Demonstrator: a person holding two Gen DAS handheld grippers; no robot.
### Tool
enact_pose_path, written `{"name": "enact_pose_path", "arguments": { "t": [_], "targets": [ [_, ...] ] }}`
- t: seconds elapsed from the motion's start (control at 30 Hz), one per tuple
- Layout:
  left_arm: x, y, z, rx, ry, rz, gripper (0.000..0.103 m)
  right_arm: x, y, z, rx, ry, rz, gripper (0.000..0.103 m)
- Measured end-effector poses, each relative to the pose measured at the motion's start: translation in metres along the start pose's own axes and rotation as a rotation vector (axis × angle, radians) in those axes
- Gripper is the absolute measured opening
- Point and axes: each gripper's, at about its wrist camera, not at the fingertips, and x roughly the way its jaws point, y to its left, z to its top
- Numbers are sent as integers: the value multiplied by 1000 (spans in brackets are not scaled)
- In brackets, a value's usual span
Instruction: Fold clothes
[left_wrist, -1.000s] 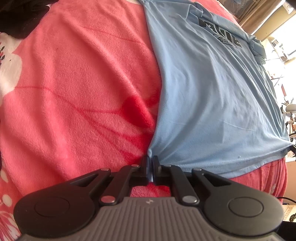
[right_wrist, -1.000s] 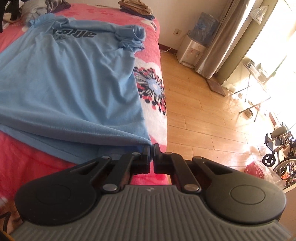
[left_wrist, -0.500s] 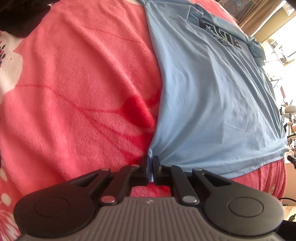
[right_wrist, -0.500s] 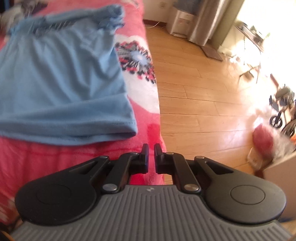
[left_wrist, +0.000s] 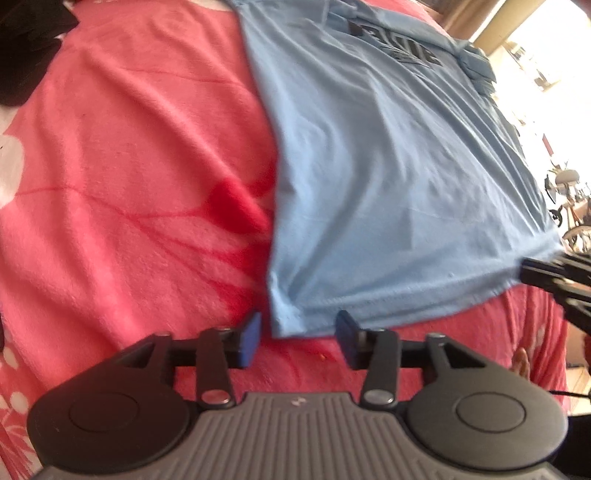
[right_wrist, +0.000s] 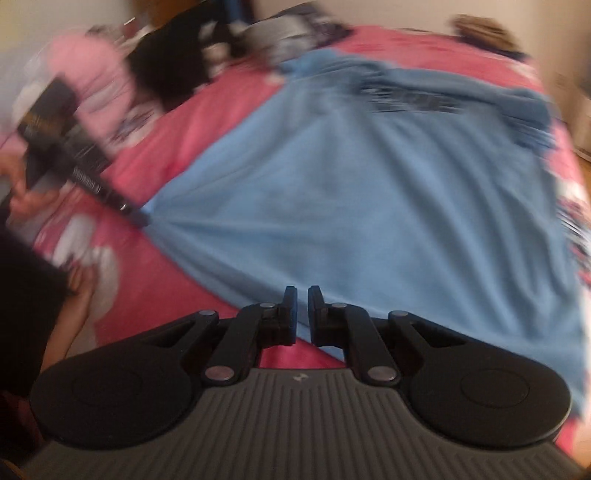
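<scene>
Now, shirt: the light blue T-shirt (left_wrist: 388, 177) lies flat, print side up, on the pink blanket (left_wrist: 129, 166) covering the bed; in the left wrist view it fills the field from 12 to 3 o'clock.
Long axis: it runs from the hem at about 6 o'clock up to the collar near 12 to 1 o'clock, with the dark lettering (left_wrist: 397, 44) close to the far end.
Hem corner: the near corner (left_wrist: 284, 325) sits between the two blue pads, slightly toward the 9 o'clock one, and neither pad presses on it.
Left gripper: the left gripper (left_wrist: 297, 338) has its jaws opening, so the corner appears let go.
Right gripper: the right gripper (right_wrist: 302, 314) is pinched almost together with nothing between the pads; it hangs over the hem edge in a blurred view.
Step in hand: judged as setting the shirt out flat before the first fold.
Doing it well: let the corner drop without dragging it, check the hem lies straight and unwrinkled, then regrip both hem corners evenly.
Surroundings: dark and pink clothes (right_wrist: 155, 70) are piled at 10 to 11 o'clock in the right wrist view.
</scene>
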Motion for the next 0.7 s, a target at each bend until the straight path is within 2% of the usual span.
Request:
{"name": "enact_pose_path", "arguments": {
  "t": [0.1,0.23,0.3,0.43,0.47,0.63,0.67,0.7],
  "targets": [
    [-8,1,-3,25,5,2,51,29,3,6,-63,96,7,5],
    [-21,5,-3,39,-19,-11,52,26,5,12,-83,147,4,5],
    [-21,4,-2,50,-27,-14,52,20,9,15,-109,132,-1,5],
    [-14,-6,3,92,-27,7,52,20,25,28,-154,57,74,5],
    [-13,-9,2,114,-29,13,52,23,32,31,-173,43,97,5],
    [-18,-30,-18,301,-32,61,52,54,49,30,-288,139,121,5],
    [-20,-32,-22,332,-30,69,52,59,50,26,-311,181,134,5],
    [-21,-34,-26,356,-28,73,52,57,53,27,-335,178,132,5]
  ]
}}
